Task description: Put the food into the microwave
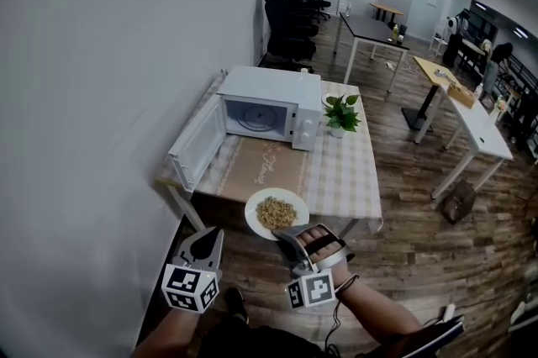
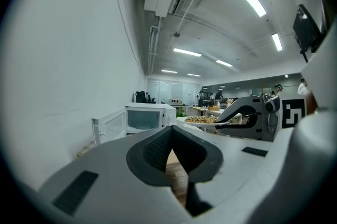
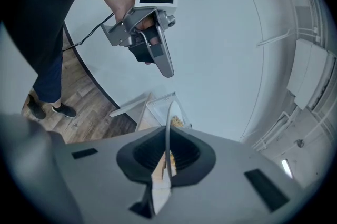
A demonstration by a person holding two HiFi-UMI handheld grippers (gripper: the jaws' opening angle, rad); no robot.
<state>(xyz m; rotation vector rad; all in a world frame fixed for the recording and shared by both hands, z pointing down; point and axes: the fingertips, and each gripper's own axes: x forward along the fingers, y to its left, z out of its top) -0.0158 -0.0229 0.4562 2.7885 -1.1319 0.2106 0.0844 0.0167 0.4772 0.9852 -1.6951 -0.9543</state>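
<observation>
A white plate [image 1: 276, 213] of pale cooked food hangs in the air before the table's near edge, and my right gripper [image 1: 290, 235] is shut on its near rim. In the right gripper view the plate [image 3: 168, 128] stands edge-on between the pads. The white microwave [image 1: 271, 106] stands on the table with its door [image 1: 197, 144] swung open to the left and its cavity bare. My left gripper [image 1: 205, 239] hovers left of the plate, shut, with nothing in it. The left gripper view shows the microwave [image 2: 143, 118] ahead and the plate [image 2: 202, 120] at the right.
The table [image 1: 340, 180] has a checked cloth, and a potted plant [image 1: 341, 114] stands right of the microwave. A white wall runs along the left. Black office chairs [image 1: 290, 16] stand behind, other desks [image 1: 471, 125] to the right, and a bag [image 1: 458, 201] lies on the wooden floor.
</observation>
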